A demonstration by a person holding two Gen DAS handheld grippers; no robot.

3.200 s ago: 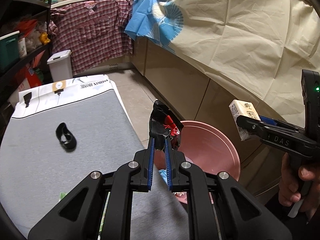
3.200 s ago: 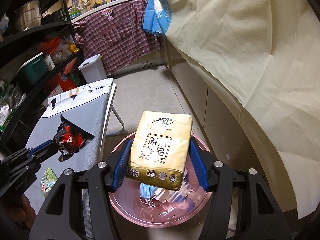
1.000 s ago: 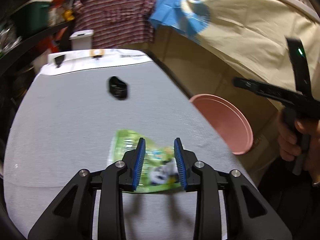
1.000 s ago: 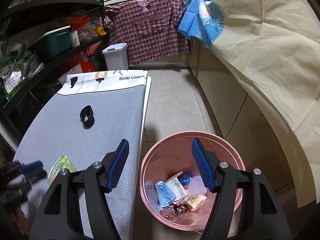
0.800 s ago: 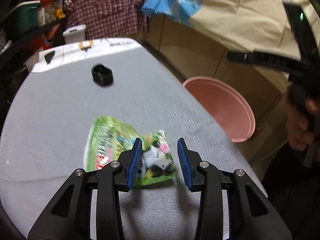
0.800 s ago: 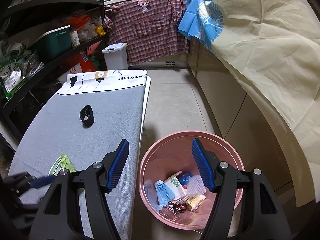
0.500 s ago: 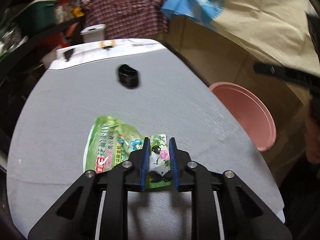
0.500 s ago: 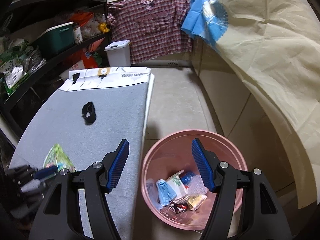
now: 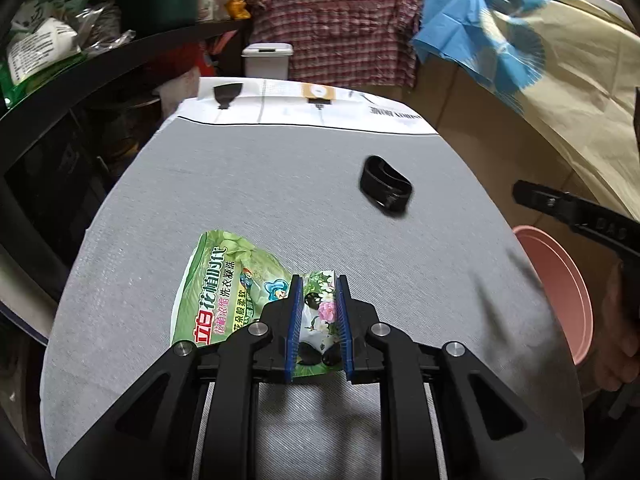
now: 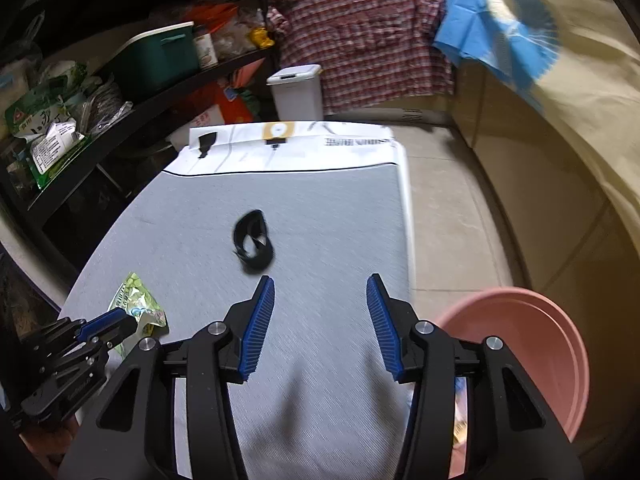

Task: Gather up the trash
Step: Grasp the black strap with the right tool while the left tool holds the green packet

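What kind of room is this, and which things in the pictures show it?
Probably a home utility or laundry corner: a padded ironing board, a plaid shirt hanging at the back, and cluttered storage shelves beside it.

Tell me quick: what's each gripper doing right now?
Left gripper: shut on the green detergent pouch.
Right gripper: open, jaws closing, nothing between them.

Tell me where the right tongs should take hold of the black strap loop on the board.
Pinch one side wall of the strap loop, coming down from above. It stands on edge as an open ring on the grey board, so one finger can go inside and one outside. The right tongs are closing with nothing between them.
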